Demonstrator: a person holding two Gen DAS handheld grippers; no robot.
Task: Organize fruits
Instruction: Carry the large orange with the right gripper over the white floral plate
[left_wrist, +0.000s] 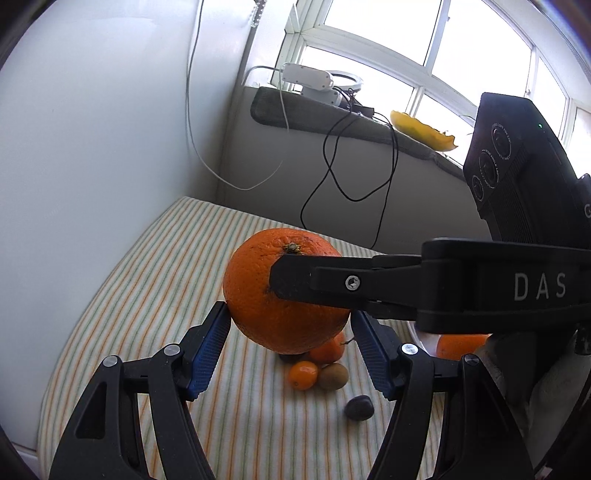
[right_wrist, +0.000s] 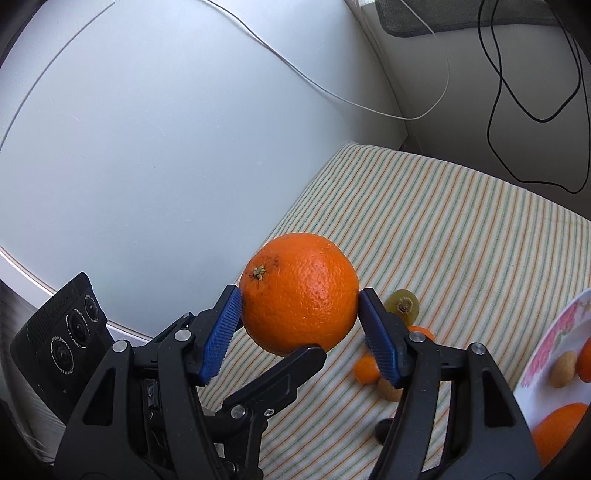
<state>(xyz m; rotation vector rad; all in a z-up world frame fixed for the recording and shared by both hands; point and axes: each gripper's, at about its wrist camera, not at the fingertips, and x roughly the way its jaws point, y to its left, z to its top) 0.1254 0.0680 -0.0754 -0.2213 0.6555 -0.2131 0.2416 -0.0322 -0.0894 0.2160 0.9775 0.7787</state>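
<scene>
A large orange (left_wrist: 273, 295) hangs above the striped cloth (left_wrist: 147, 295), held between both grippers. My left gripper (left_wrist: 290, 325) has its blue pads against the orange's lower sides. My right gripper (right_wrist: 300, 308) is shut on the same orange (right_wrist: 299, 291); one of its black fingers (left_wrist: 314, 280) crosses the fruit in the left wrist view. Below lie a small orange fruit (left_wrist: 303, 374), a kiwi (left_wrist: 333, 376), a dark fruit (left_wrist: 359, 407) and a mandarin (left_wrist: 327, 350). A green grape (right_wrist: 402, 304) lies behind the right finger.
A white patterned plate (right_wrist: 546, 332) at the right holds an orange (right_wrist: 557, 432) and smaller fruits. White walls stand to the left and behind. Cables (left_wrist: 347, 166) hang from a grey sill with a yellow peel (left_wrist: 424, 131). The other gripper's camera body (right_wrist: 62, 343) sits at lower left.
</scene>
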